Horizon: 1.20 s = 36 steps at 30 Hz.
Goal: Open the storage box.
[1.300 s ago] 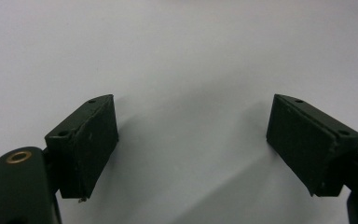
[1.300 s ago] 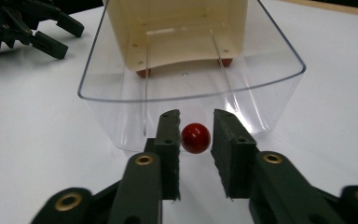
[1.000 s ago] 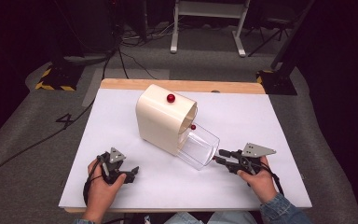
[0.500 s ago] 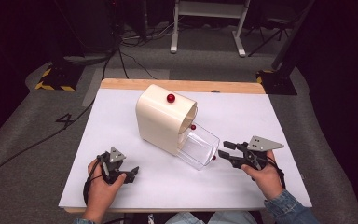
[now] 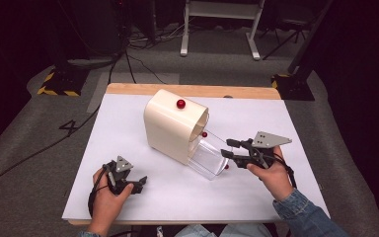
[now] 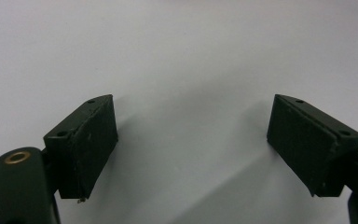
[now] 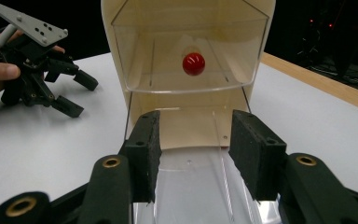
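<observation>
Since earlier: right hand-held gripper (image 5: 230, 150) lifted, half open, empty, nearing clear drawer (image 5: 208, 159). Left hand-held gripper (image 5: 140, 182) wide, empty. Risk: nudging drawer askew, off-centre.

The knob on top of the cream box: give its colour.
The knob is a glossy red ball, best seen in the high view.

Both tongs are black, each topped by a grey three-cornered plate drilled with small holes. The left tongs (image 5: 140, 182), at the lower left of the high view, have flat rectangular pads and a brass-coloured rivet. The right tongs (image 5: 230, 150) show brass rivets too. The right forearm wears a blue denim sleeve (image 5: 303, 215).
</observation>
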{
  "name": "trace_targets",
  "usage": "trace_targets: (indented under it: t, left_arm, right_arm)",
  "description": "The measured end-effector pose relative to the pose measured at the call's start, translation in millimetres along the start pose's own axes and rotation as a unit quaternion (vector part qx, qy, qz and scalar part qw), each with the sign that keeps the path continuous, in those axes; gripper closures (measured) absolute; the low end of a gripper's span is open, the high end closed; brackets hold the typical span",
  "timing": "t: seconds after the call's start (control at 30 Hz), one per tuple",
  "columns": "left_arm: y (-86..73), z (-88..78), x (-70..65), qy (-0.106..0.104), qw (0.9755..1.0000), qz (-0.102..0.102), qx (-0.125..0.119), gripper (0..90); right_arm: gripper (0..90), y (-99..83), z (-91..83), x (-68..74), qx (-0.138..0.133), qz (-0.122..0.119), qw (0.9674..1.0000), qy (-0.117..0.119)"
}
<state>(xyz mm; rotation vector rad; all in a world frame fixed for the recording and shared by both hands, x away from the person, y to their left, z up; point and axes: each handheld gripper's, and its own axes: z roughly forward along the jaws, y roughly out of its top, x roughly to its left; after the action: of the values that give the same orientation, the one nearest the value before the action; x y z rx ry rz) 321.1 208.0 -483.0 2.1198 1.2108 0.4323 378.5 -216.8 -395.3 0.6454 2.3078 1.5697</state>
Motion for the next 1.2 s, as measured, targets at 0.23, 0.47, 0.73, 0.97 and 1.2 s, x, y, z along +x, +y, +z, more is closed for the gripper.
trace_targets:
  t: [0.23,0.47,0.73,0.97,1.2]
  left_arm:
    - [0.4,0.2,0.4,-0.001,1.0,0.002,0.001,15.3]
    - [-0.7,0.2,-0.6,0.001,1.0,0.002,-0.003,15.3]
    - [-1.5,0.1,-0.8,0.002,1.0,0.004,-0.005,15.3]
    - [-1.9,0.2,-1.2,0.004,0.9999,0.004,-0.009,15.4]
    - [-2.0,0.3,-1.3,0.003,1.0,0.002,-0.009,15.3]
  right_arm:
    - [54.5,11.1,17.0,-2.5,-0.003,0.007,0.9999,0.009]
    - [57.7,18.8,39.6,-4.4,-0.01,0.003,0.9999,0.013]
    - [63.5,18.3,55.6,-7.9,-0.028,0.002,0.9995,0.016]
    - [72.0,18.0,61.5,-7.5,-0.034,-0.004,0.9992,0.018]
    - [74.2,17.6,59.9,-6.1,-0.035,-0.015,0.9992,0.013]
